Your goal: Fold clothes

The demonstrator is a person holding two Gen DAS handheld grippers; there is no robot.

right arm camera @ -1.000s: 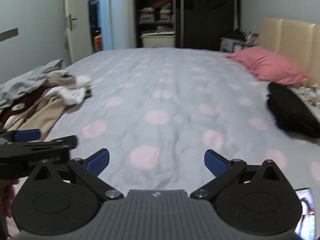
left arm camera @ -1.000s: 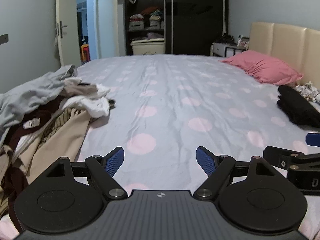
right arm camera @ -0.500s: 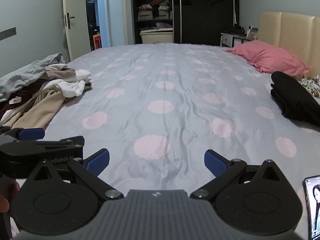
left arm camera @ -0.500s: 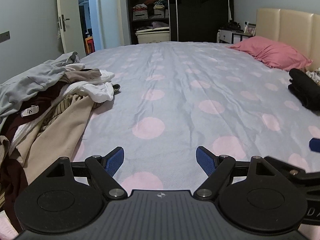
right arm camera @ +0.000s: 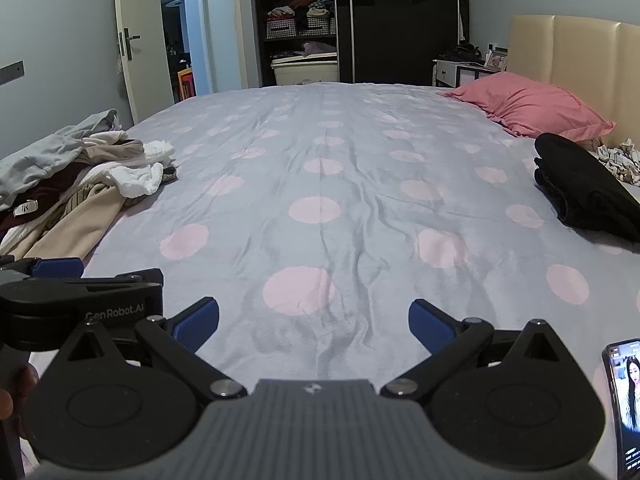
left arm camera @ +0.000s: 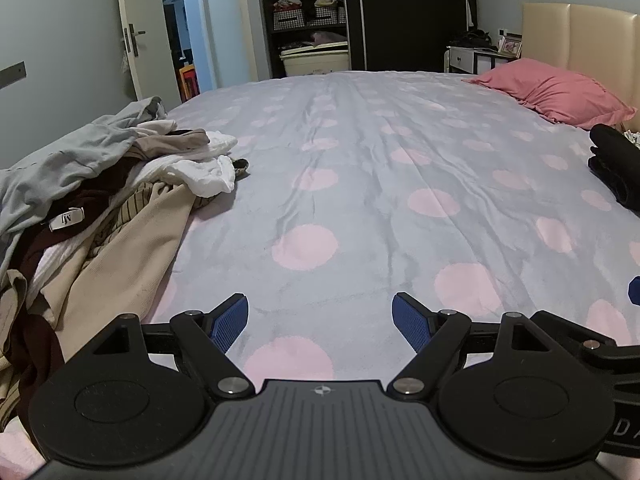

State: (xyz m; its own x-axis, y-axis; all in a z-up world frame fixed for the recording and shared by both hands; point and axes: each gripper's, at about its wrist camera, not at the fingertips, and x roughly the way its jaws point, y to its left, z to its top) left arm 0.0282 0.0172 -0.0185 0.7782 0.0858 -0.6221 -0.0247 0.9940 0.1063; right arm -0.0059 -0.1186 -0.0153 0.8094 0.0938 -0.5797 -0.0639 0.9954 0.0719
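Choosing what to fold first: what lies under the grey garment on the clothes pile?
Under the grey garment show a maroon garment with a label, white cloth and a beige piece. Anything deeper is covered.

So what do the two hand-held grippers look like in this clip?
Both match: the left hand-held gripper and right hand-held gripper have black linkage arms, round black discs, blue ribbed pads and a grey ridged body. The left one's side reads "GenRobot.AI".

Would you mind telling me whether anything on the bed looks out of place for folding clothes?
A lit phone lies on the polka-dot sheet near the right edge, unrelated to the unfolded clothes pile.
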